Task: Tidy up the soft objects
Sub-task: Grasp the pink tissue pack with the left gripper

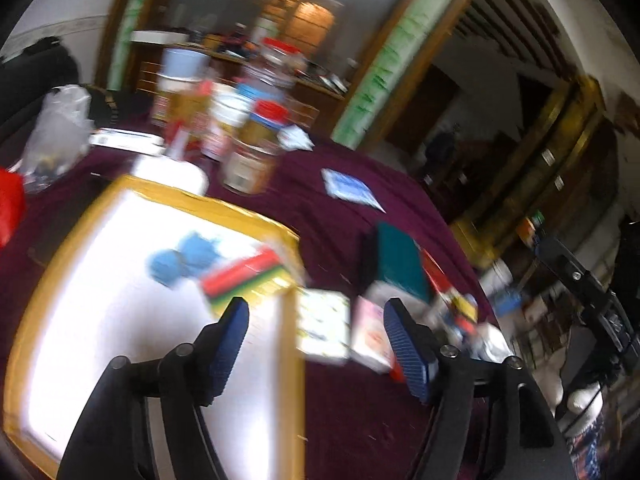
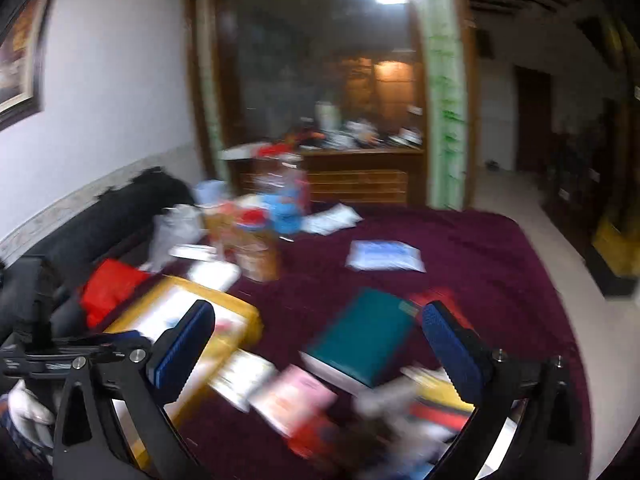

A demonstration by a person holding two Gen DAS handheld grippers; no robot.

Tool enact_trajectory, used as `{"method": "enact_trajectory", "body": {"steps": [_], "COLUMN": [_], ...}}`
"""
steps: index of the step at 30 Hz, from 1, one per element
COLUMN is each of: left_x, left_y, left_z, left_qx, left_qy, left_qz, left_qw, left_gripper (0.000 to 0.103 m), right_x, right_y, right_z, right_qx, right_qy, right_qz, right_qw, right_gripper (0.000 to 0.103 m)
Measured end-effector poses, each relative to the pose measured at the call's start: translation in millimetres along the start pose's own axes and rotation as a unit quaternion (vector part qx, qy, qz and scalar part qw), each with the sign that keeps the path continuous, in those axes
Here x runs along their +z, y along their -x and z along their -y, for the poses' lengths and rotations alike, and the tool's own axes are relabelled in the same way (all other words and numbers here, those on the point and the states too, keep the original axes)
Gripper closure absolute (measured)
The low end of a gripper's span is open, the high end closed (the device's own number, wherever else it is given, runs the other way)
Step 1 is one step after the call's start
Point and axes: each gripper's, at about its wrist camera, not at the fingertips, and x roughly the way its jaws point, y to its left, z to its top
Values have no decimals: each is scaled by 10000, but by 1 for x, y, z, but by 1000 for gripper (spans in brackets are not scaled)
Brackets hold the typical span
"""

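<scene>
A white tray with a yellow rim (image 1: 160, 194) lies on the maroon cloth at the left. In it lie blue soft pieces (image 1: 184, 258) and a red, green and yellow striped stack (image 1: 244, 276). My left gripper (image 1: 316, 308) hovers open over the tray's right edge with nothing between its fingers. Just beyond it lie a white packet (image 1: 324, 330) and a pink packet (image 1: 370, 336). My right gripper (image 2: 320, 312) stands wide open and empty above the table. The pink packet (image 2: 292, 396), the white packet (image 2: 244, 376) and the tray rim (image 2: 240, 312) lie below it. Both views are blurred.
A teal book (image 2: 360, 332) lies in the middle of the maroon table (image 2: 480, 260), with mixed clutter (image 2: 432, 404) beside it. Jars and bottles (image 1: 256, 148) crowd the far left. A blue-white plastic packet (image 2: 384, 256) lies further back. A red bag (image 2: 112, 288) sits left of the tray.
</scene>
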Motion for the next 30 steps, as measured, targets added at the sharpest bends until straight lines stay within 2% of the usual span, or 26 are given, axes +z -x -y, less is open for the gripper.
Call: {"method": "enact_trajectory", "body": {"steps": [5,9,13,17,23,25,29,30], "left_x": [-26,-45,-55,-56,-44,-44,-43,-44], "left_y": [-30,-54,-78,-101,-137,-151,-163,-163], "left_z": [51,81,104,115,120,125,134,135], "left_qx": [-159,-111,296,802,877,956,749,681], "left_qy": [-423,-711,-1286,-2000,-2268,-2471,-2615,-2617], "left_qz": [-493,-802,-896,-815,-988,-1068,-1299,-1363], "left_qw": [9978,9942,9872,9731,9649,9583,9535,9530], "left_gripper": [26,26,26,26,27,32,64,66], "right_x": [-52,-92,-119,-128,-124,-123,-124,-124], "right_y": [-7,-12,-10,-16,-13,-14,-14,-14], "right_z": [96,150,170,174,158,153,148,148], "right_qx": [-613,-737,-752,-519,-432,-401,-365,-346], "right_qy": [-1059,-1777,-1932,-2049,-1722,-1617,-1516,-1528], "right_qz": [-551,-656,-636,-731,-712,-724,-762,-760], "right_qw": [9910,9791,9762,9747,9815,9834,9848,9847], "right_gripper": [0,0,0,0,0,0,0,0]}}
